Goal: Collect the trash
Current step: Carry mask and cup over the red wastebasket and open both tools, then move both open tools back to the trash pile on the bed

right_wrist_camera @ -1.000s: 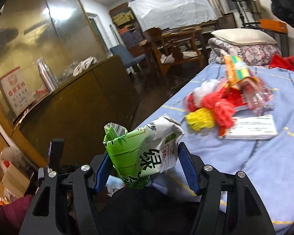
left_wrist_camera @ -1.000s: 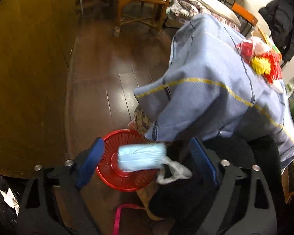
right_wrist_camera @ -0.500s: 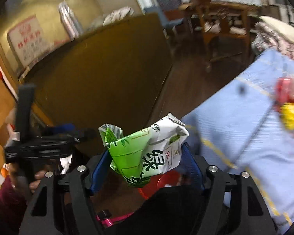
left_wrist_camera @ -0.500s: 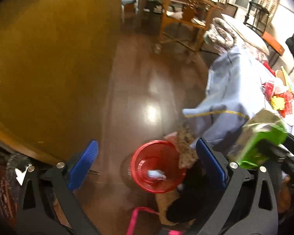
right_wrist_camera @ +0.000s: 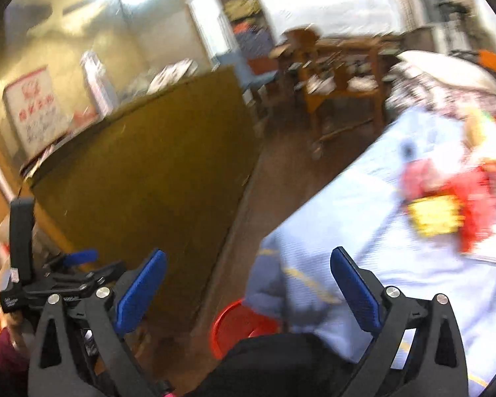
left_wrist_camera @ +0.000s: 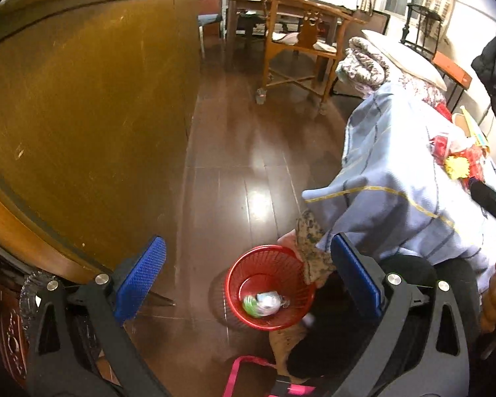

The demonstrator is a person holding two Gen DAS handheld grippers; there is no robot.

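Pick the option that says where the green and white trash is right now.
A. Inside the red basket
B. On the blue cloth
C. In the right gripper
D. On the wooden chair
A: the left wrist view shows green and white trash at the bottom of the red basket, and the right gripper is open with nothing in it.

Red basket (left_wrist_camera: 269, 286) on wooden floor (left_wrist_camera: 241, 172)

Red mesh basket (left_wrist_camera: 270, 287), pale blue yellow-striped cloth (left_wrist_camera: 393, 178), blue-padded tools
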